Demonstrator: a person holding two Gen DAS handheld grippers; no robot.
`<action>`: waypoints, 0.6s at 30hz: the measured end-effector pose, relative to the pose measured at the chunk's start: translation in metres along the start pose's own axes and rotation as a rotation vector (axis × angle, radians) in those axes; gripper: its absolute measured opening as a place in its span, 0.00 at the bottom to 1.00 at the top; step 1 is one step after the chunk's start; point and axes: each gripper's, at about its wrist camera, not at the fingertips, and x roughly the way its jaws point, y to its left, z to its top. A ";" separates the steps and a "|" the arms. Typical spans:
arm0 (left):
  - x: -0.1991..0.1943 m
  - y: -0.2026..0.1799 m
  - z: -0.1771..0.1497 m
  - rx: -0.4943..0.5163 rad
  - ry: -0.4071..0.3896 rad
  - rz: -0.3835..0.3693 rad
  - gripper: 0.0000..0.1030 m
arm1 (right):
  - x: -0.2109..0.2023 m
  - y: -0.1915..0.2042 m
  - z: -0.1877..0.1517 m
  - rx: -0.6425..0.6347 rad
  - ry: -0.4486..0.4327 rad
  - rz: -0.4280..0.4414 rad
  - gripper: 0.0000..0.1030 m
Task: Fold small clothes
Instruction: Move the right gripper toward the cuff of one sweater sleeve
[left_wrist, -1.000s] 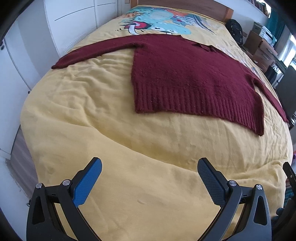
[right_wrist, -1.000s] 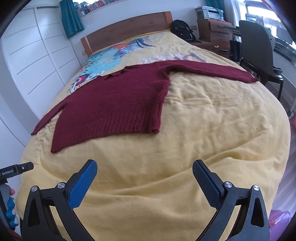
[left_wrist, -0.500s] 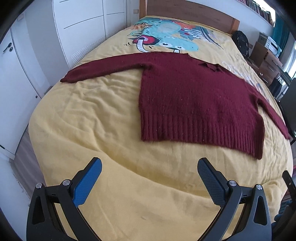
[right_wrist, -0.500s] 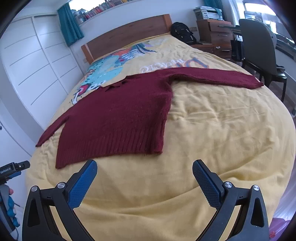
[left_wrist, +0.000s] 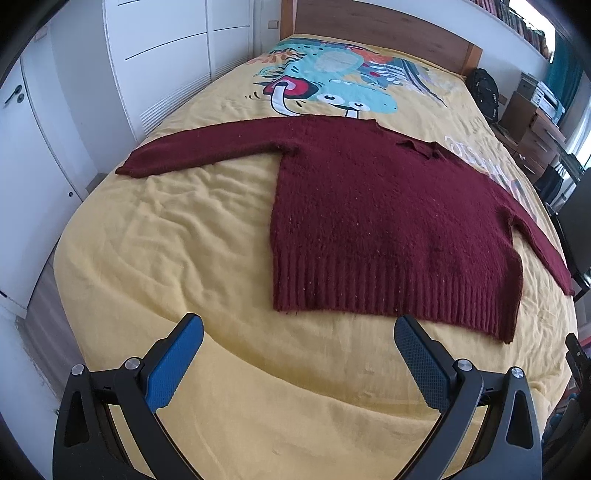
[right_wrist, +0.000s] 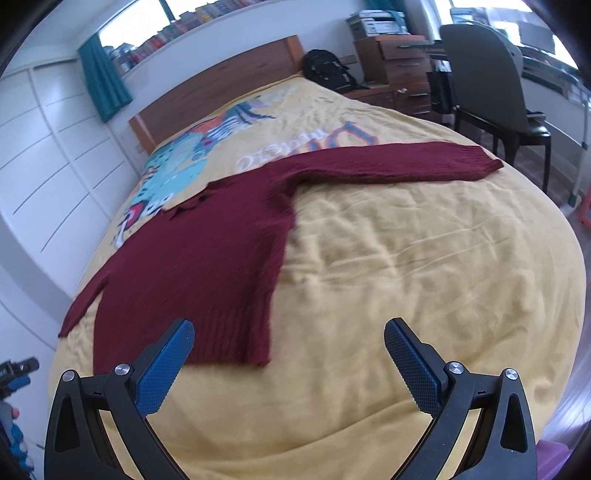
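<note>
A dark red knitted sweater (left_wrist: 388, 221) lies flat, front down, on the yellow bedspread (left_wrist: 166, 258), both sleeves spread out sideways. It also shows in the right wrist view (right_wrist: 207, 258), with its right sleeve (right_wrist: 406, 162) reaching toward the bed's right edge. My left gripper (left_wrist: 297, 328) is open and empty, hovering just short of the ribbed hem. My right gripper (right_wrist: 288, 336) is open and empty near the hem's right corner.
White wardrobe doors (left_wrist: 159, 66) run along the bed's left side. A wooden headboard (right_wrist: 221, 92) stands at the far end. A black backpack (right_wrist: 328, 74), a wooden drawer unit (right_wrist: 399, 66) and a chair (right_wrist: 491, 92) stand to the right of the bed.
Both grippers have pulled back and tilted up, so more of the sweater and room shows and the hem sits closer to the fingertips. Both stay open.
</note>
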 end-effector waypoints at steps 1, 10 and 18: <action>0.001 0.000 0.001 -0.005 0.003 -0.001 0.99 | 0.004 -0.005 0.004 0.011 0.000 -0.005 1.00; 0.016 0.003 0.013 -0.037 0.029 0.021 0.99 | 0.043 -0.047 0.037 0.107 0.021 -0.046 1.00; 0.032 0.009 0.019 -0.067 0.053 0.076 0.99 | 0.094 -0.092 0.065 0.210 0.076 -0.076 1.00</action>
